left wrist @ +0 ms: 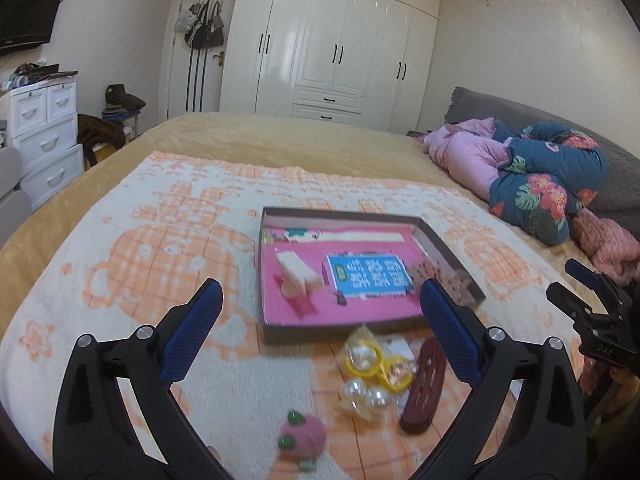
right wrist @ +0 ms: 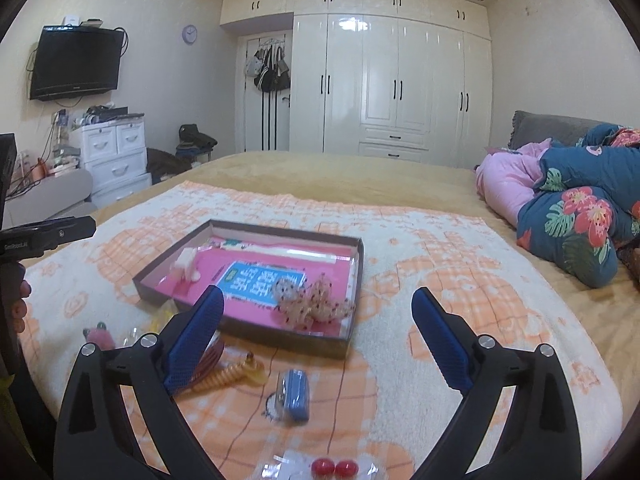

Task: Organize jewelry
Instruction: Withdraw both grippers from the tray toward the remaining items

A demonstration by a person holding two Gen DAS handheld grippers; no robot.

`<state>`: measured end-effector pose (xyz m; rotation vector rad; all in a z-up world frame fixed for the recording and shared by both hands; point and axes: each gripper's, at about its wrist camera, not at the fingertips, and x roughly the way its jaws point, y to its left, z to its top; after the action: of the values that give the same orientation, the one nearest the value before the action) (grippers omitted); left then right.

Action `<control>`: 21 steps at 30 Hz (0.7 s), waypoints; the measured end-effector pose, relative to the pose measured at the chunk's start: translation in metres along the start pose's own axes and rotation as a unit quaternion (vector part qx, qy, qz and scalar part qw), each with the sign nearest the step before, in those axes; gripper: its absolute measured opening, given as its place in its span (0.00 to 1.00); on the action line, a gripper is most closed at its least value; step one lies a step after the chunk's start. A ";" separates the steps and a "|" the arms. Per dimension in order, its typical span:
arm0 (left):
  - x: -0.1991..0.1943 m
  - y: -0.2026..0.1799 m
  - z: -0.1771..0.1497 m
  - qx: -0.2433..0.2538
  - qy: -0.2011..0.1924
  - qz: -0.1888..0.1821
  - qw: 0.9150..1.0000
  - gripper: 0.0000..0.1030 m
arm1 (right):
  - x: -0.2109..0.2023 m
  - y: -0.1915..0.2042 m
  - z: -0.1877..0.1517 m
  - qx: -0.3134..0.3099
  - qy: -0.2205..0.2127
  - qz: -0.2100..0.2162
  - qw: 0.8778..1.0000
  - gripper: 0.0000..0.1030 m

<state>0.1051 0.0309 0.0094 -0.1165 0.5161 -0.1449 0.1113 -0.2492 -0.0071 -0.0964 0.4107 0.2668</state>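
One big orange-and-white blanket [left wrist: 160,208] spread across the whole bed, filling the middle and bottom of both views.

On it, in the middle of the frame, a flat open box [left wrist: 340,214] with a pink floor. Inside, a white block [left wrist: 298,270] at the left and a sparkly bead bundle [right wrist: 312,300] at the near right corner.

Left gripper [left wrist: 320,286] spread wide, nothing held. Right gripper [right wrist: 318,292] spread just as wide, also holding nothing.

Loose bits lying on the blanket in front of the box, toward the bottom of the frame:
- a long dark red clip [left wrist: 424,388], low and right in the left view, partly under the left gripper's right finger, running from low to high with a small lean to the right
- a bag of pearls and yellow rings [left wrist: 372,368], just beside the red clip on its left
- a pink fuzzy thing [left wrist: 302,434] at the bottom middle
- a tan twisty hair tie [right wrist: 232,372], low and left in the right view
- a small blue clip [right wrist: 295,396], low in the middle of the right view, between the two fingers
- two tiny red beads [right wrist: 334,468] at the very bottom edge

Probably the blue clip next: closest to the right gripper, lying long-ways up and down the frame, in line with the fingers. Easy to pinch across its thin side after pulling back and dipping down a little.
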 end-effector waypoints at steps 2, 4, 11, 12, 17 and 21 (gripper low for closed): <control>-0.003 -0.002 -0.009 0.003 0.004 -0.003 1.000 0.88 | -0.002 0.002 -0.005 -0.003 0.006 -0.001 1.000 0.90; -0.004 -0.003 -0.017 0.009 0.008 -0.005 1.000 0.88 | -0.002 0.004 -0.010 -0.005 0.011 0.000 1.000 0.90; -0.007 -0.003 -0.035 0.018 0.023 -0.012 1.000 0.88 | -0.004 0.011 -0.028 -0.014 0.030 0.003 0.999 0.90; -0.008 -0.004 -0.037 0.020 0.025 -0.012 0.999 0.88 | -0.004 0.012 -0.030 -0.016 0.032 0.003 0.999 0.90; -0.010 -0.007 -0.046 0.030 0.027 -0.017 0.999 0.88 | -0.002 0.016 -0.040 -0.020 0.044 0.009 0.999 0.90; -0.009 -0.014 -0.050 0.045 0.032 -0.026 0.998 0.88 | 0.000 0.019 -0.043 -0.025 0.050 0.014 0.998 0.90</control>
<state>0.0714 0.0149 -0.0271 -0.0370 0.5697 -0.2237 0.0899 -0.2369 -0.0476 -0.1535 0.5050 0.3003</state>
